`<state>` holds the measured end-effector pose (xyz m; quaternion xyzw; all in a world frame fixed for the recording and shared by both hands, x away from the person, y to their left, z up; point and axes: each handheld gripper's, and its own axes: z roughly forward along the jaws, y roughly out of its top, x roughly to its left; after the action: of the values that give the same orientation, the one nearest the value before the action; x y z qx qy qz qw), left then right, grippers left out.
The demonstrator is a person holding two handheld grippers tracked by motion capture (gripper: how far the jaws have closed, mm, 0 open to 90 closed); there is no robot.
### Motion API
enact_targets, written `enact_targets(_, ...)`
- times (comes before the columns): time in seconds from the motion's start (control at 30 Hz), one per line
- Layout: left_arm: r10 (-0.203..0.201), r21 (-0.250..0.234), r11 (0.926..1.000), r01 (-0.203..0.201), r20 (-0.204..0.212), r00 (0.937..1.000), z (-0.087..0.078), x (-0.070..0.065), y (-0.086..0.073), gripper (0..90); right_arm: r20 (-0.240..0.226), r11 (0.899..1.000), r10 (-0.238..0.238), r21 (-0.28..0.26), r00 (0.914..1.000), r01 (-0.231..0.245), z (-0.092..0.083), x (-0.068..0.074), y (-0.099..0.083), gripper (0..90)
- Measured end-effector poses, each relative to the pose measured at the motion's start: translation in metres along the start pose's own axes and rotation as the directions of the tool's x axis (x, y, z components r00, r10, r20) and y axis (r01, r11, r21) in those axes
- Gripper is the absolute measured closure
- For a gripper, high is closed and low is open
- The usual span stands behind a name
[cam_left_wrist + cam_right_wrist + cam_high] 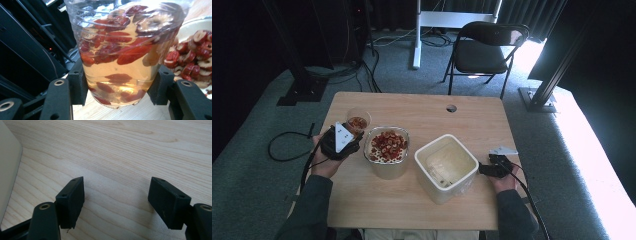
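A clear plastic cup point(120, 50) holds red date slices in pale liquid. My left gripper point(120, 85) is shut on its lower part, one pad pressing on each side. In the high view the cup point(358, 120) is at the table's left, with the left gripper point(354, 131) just in front of it. Beside it stands a glass bowl point(388, 171) heaped with date slices point(195, 57). An empty white square container point(452, 192) sits right of the bowl. My right gripper point(482, 169) lies low at that container's right side, and in its own view the right gripper point(116, 197) is open over bare wood.
The wooden table point(412, 205) has a round cable hole point(451, 108) near its far edge. A black folding chair point(487, 50) stands beyond the table. A cable point(287, 147) loops on the carpet at the left. The white container's wall point(7, 170) is close to the right gripper's left jaw.
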<state>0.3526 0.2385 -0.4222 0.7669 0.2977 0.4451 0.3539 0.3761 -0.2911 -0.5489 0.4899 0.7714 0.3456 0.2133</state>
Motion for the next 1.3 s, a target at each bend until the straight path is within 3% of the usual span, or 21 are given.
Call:
enact_targets(0.23,0.102,0.044,0.9940,-0.101,-0.029,0.9943,0.000,-0.004,0.001,44.1,-0.001,1.000,-0.001,0.000,1.0000,0.001,0.000,0.000,0.000,28.4)
enact_targets(0.4,0.172,0.076,0.9829,-0.168,-0.053,0.9837,0.001,-0.007,0.001,44.1,-0.002,1.000,-0.001,0.001,1.0000,0.001,0.000,0.000,0.000,28.2)
enact_targets(0.7,0.298,0.132,0.9491,-0.286,-0.080,0.9512,-0.002,-0.008,0.003,44.1,-0.005,1.000,-0.005,0.000,1.0000,0.005,0.000,0.000,0.000,27.9)
enact_targets(0.97,0.414,0.185,0.9017,-0.391,-0.106,0.9041,-0.003,-0.010,0.005,44.1,-0.006,1.000,-0.007,0.000,1.0000,0.007,0.000,0.000,0.000,27.9)
enact_targets(1.13,0.508,0.227,0.8501,-0.475,-0.114,0.8538,-0.001,-0.015,0.006,44.1,-0.006,1.000,-0.007,0.000,1.0000,0.007,0.000,0.000,0.000,27.9)
enact_targets(1.17,0.521,0.230,0.8422,-0.488,-0.115,0.8456,-0.001,-0.016,0.006,44.1,-0.006,1.000,-0.007,0.000,1.0000,0.007,0.000,0.000,0.000,27.9)
enact_targets(1.23,0.531,0.233,0.8363,-0.496,-0.116,0.8396,0.000,-0.018,0.007,44.2,-0.007,1.000,-0.007,0.000,1.0000,0.007,0.000,0.000,0.000,27.9)
enact_targets(1.3,0.561,0.246,0.8167,-0.522,-0.126,0.8181,0.000,-0.020,0.007,44.2,-0.008,1.000,-0.008,0.001,0.9999,0.008,0.000,0.000,0.000,27.9)
